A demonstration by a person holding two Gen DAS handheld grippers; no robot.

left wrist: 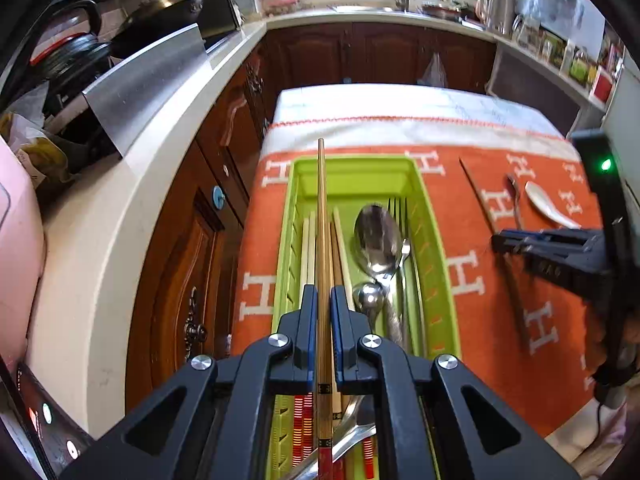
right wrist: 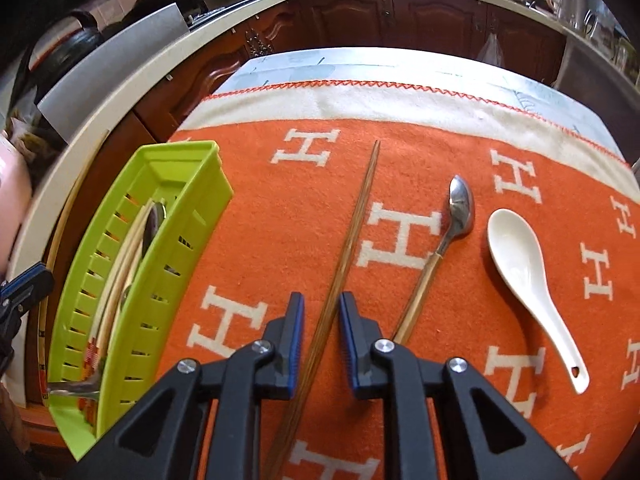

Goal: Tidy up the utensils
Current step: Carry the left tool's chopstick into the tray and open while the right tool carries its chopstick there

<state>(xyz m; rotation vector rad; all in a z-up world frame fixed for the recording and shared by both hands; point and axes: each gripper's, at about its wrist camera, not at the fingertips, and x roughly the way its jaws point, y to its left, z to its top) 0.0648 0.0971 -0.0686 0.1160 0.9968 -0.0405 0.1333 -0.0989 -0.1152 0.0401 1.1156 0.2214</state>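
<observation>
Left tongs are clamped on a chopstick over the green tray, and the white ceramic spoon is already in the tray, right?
Not quite. The left tongs do clamp a chopstick over the green tray, but the white ceramic spoon lies on the orange cloth, as the right wrist view shows.

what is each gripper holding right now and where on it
Left gripper grips a chopstick near its decorated handle end. Right gripper holds nothing; its jaws straddle a dark chopstick.

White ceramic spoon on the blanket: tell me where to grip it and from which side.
Grip the white ceramic spoon by its narrow handle, just behind the bowl, coming straight down from above with the claw fingers set across the handle. It lies flat on the orange blanket, bowl up and away from the camera. The bowl looks too wide and smooth for a sure pinch. The metal spoon beside it leaves room.
</observation>
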